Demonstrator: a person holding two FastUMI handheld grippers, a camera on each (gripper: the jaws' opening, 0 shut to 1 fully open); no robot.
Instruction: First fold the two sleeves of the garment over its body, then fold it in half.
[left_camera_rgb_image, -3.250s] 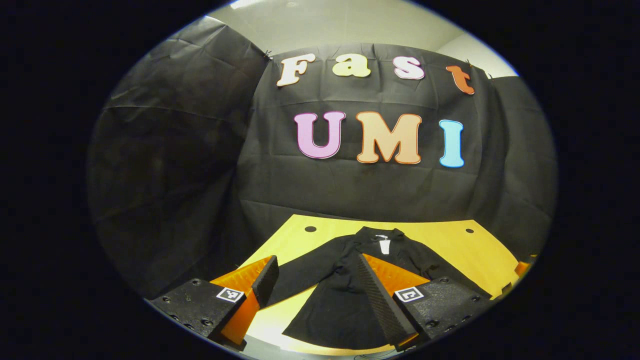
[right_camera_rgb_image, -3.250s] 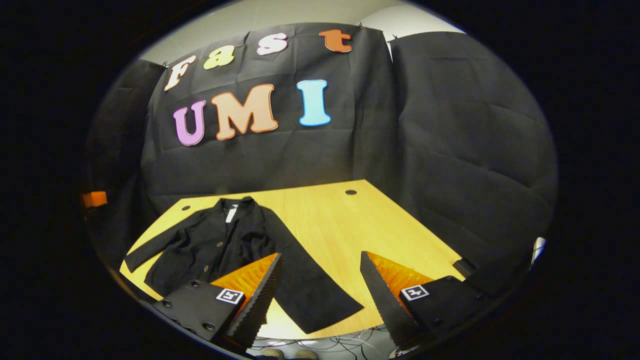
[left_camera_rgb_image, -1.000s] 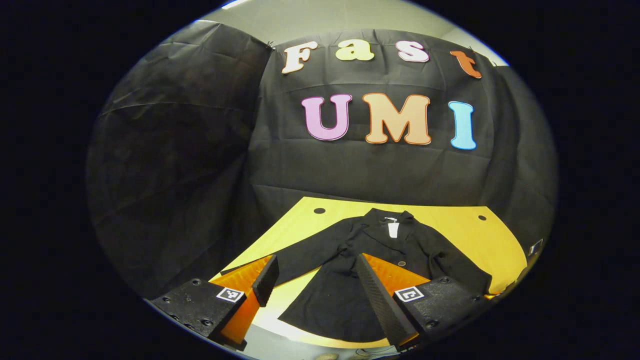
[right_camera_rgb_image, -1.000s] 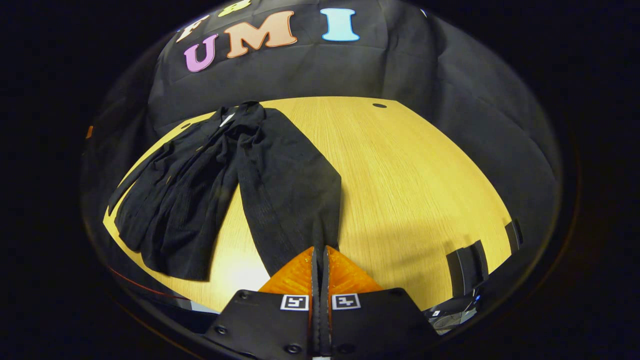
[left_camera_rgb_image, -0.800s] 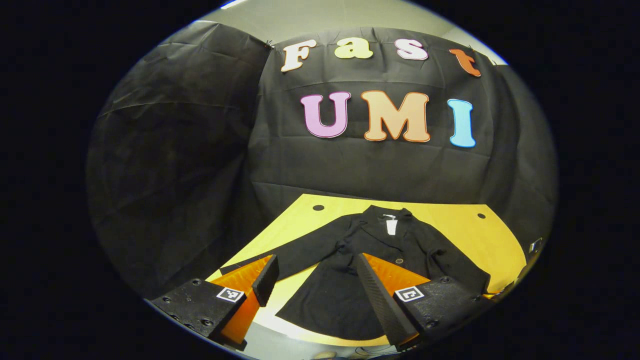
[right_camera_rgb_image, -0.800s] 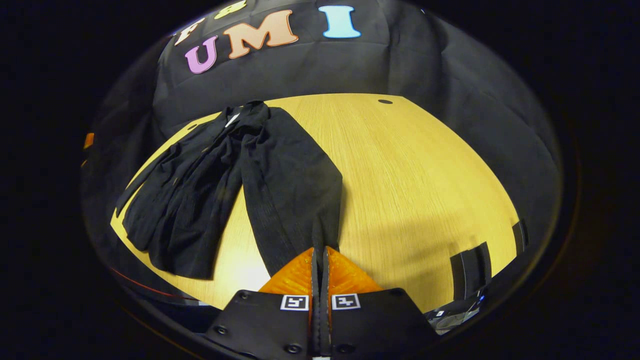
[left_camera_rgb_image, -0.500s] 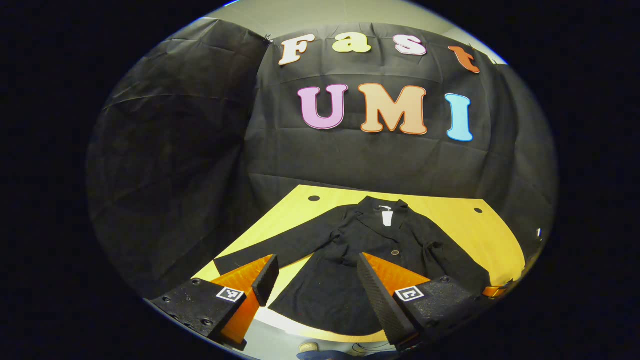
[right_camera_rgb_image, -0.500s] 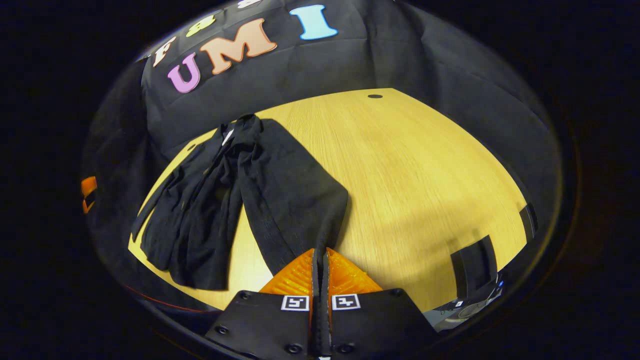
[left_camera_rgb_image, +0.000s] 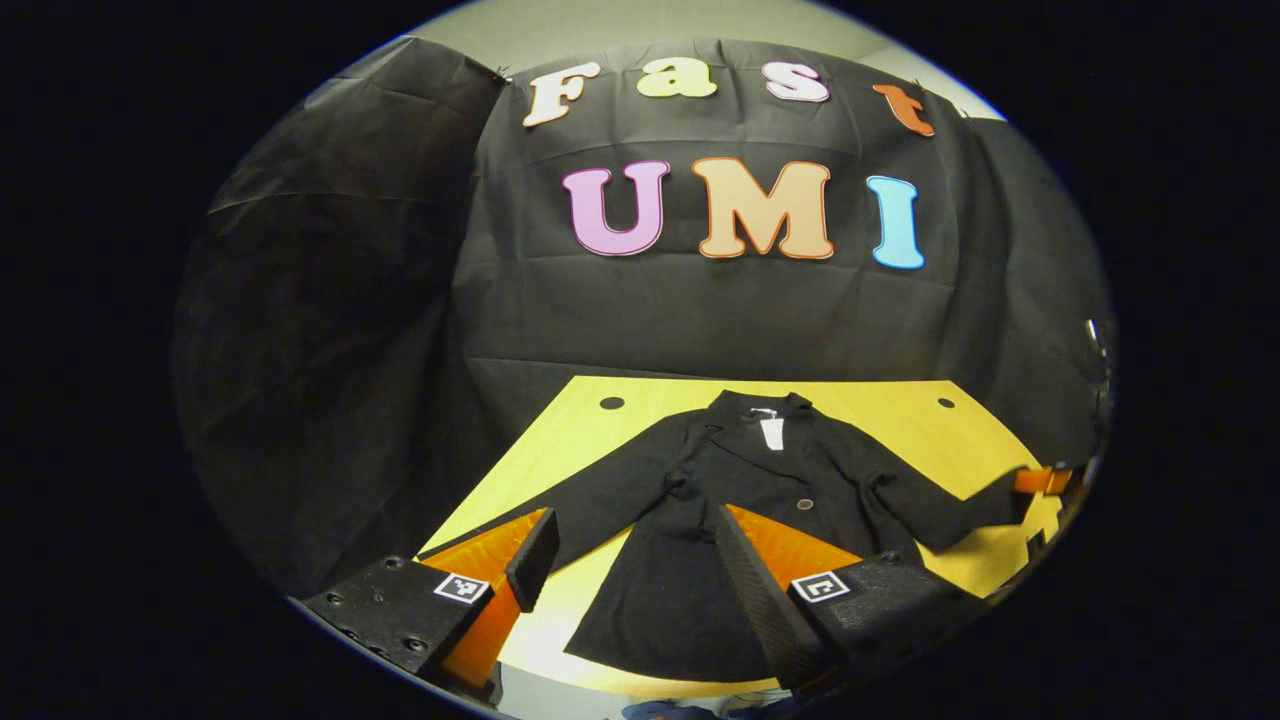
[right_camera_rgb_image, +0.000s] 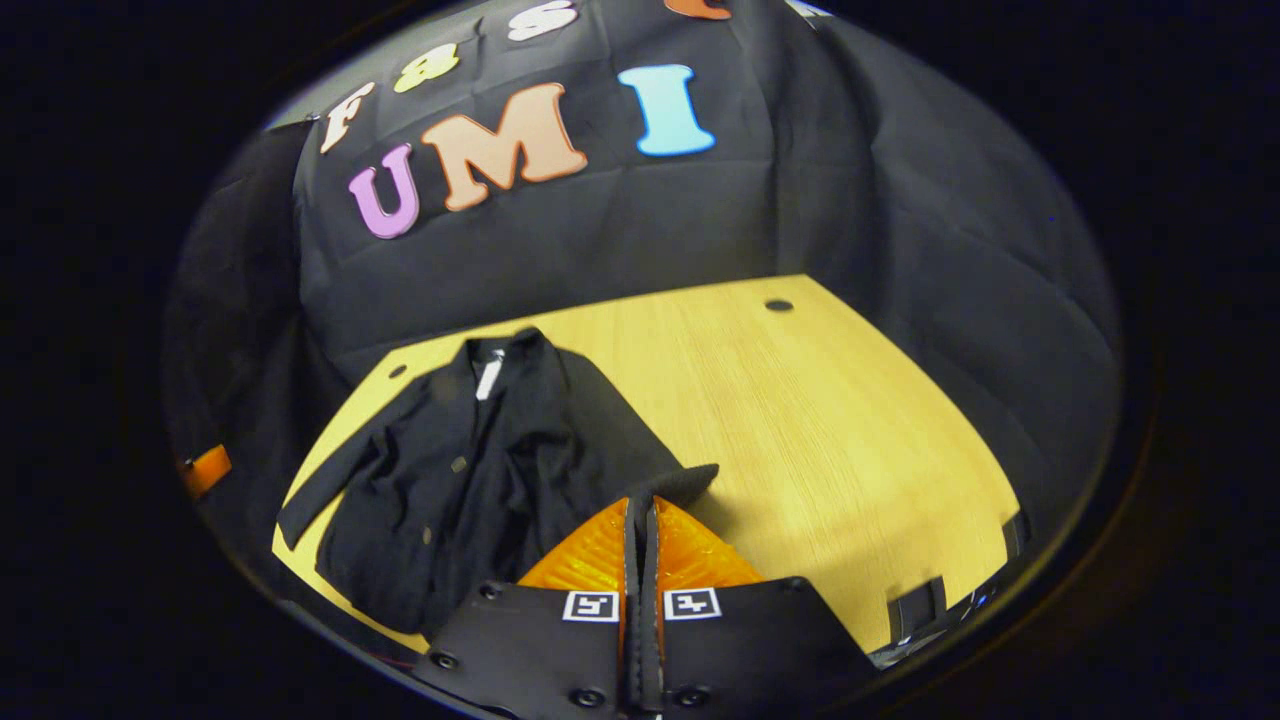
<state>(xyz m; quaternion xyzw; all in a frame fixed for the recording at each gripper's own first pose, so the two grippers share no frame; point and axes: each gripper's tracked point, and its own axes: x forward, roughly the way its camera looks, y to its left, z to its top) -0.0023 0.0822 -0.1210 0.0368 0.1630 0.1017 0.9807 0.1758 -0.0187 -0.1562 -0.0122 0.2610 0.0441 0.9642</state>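
1. A yellow wooden table (right_camera_rgb_image: 820, 420) stands among black cloth booth walls (left_camera_rgb_image: 330, 330).
2. A black buttoned jacket (left_camera_rgb_image: 740, 500) lies spread on its left part.
3. The right gripper (right_camera_rgb_image: 641, 520), clamped, pinches the jacket's right sleeve cuff (right_camera_rgb_image: 680, 482).
4. The left gripper (left_camera_rgb_image: 630, 560) hangs wide apart near the hem.

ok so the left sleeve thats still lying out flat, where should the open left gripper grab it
Take the left sleeve at its cuff end, near the table's left edge. It lies flat and straight, angled out from the jacket's body, so bring the left gripper in from the outer side and pinch across the cuff.
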